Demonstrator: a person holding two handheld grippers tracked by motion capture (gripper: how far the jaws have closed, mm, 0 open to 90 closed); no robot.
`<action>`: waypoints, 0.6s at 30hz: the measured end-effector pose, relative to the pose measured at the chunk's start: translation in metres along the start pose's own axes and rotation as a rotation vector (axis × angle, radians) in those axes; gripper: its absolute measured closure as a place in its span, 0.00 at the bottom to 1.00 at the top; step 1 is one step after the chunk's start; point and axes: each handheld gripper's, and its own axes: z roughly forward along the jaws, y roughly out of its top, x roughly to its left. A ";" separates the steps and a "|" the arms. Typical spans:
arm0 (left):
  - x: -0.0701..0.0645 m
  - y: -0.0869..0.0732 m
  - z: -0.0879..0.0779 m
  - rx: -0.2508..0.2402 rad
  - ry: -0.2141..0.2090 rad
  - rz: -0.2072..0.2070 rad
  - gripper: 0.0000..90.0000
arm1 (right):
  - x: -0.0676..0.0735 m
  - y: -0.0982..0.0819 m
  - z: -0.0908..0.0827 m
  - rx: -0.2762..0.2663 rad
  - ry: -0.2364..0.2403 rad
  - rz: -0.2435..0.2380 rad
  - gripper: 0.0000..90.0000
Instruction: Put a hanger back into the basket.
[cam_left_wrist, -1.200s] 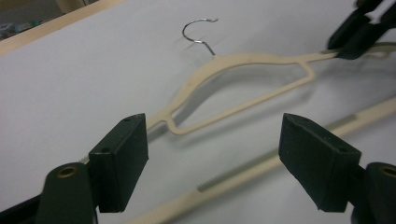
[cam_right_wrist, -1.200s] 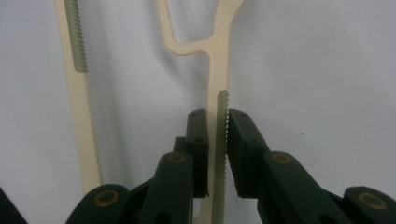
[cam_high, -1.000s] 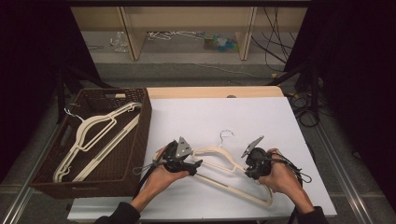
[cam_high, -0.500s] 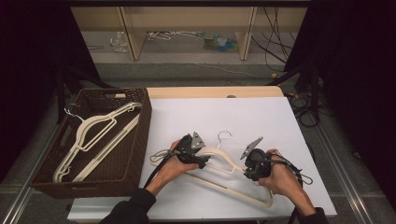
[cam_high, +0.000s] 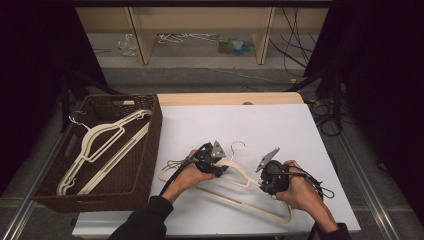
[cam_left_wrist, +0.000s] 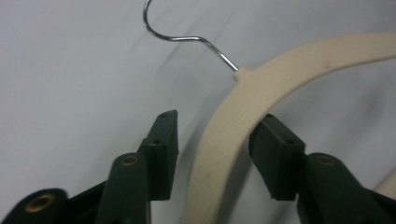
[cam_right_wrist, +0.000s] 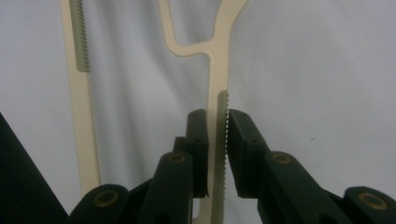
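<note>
Right gripper (cam_high: 262, 181): clenched on the right shoulder arm of the cream hanger (cam_high: 240, 192); in the right gripper view both pads press the ribbed strip of that arm (cam_right_wrist: 220, 154), with the hanger's bottom bar running alongside at the left.

Left gripper (cam_high: 218, 171): jaws have just been closing and straddle the curved neck of the hanger (cam_left_wrist: 219, 154) just below its metal hook (cam_left_wrist: 177, 35). In the left gripper view one pad meets the hanger's edge, the other stands off with a gap; no full grip.

Hanger position: flat on the white table surface (cam_high: 240, 125), near its front edge, between the two hands, hook pointing away from the person.

Further left: brown wicker basket (cam_high: 150, 150) just beside the white surface, holding more cream hangers (cam_high: 100, 145).

Beyond the table: wooden shelf unit (cam_high: 140, 40) on the floor.
</note>
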 end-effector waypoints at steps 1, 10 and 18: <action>0.000 0.000 -0.001 -0.001 -0.010 0.000 0.64 | 0.000 0.000 0.000 0.003 0.003 0.002 0.88; 0.004 -0.002 -0.019 -0.010 -0.059 0.052 0.72 | 0.002 -0.001 0.000 -0.016 0.008 -0.044 0.88; 0.000 0.005 -0.057 -0.026 -0.103 0.089 0.76 | 0.002 -0.008 -0.004 -0.074 0.040 -0.076 0.86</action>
